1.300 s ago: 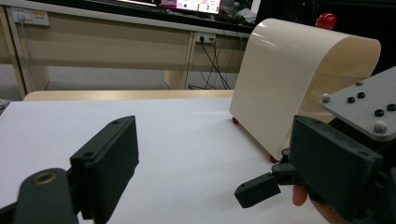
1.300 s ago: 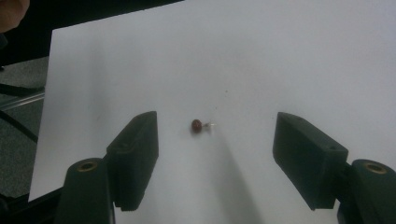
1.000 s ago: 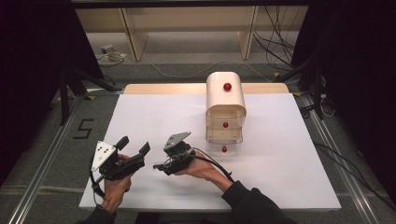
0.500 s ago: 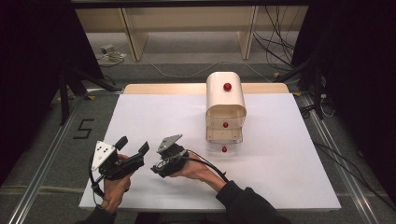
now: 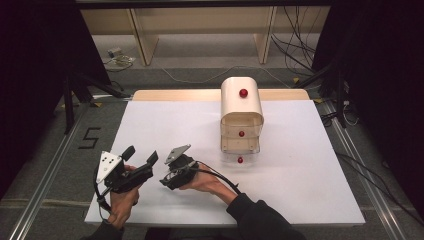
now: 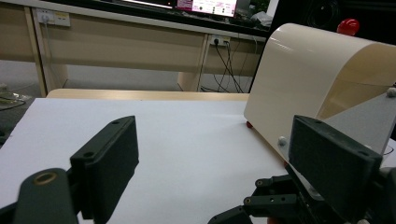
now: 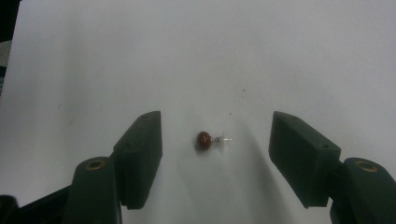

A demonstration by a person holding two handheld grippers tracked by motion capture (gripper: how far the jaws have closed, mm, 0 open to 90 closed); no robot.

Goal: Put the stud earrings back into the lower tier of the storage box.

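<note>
Jaws of your right gripper (image 7: 215,140) stand apart, just closing a little, around a small dark-red round knob on a clear stem (image 7: 204,140) lying untouched on the white table sheet (image 7: 196,56). Your left gripper (image 5: 140,162) is open, empty. The cream drawer cabinet (image 5: 241,112) stands far right.

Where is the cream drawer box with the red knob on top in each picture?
High view: cream drawer box stands right of the middle, near the far edge of the white sheet.
Left gripper view: it fills the upper right, standing on the sheet.
Right gripper view: look for the sheet here.
Shared landmark: the white sheet.
</note>
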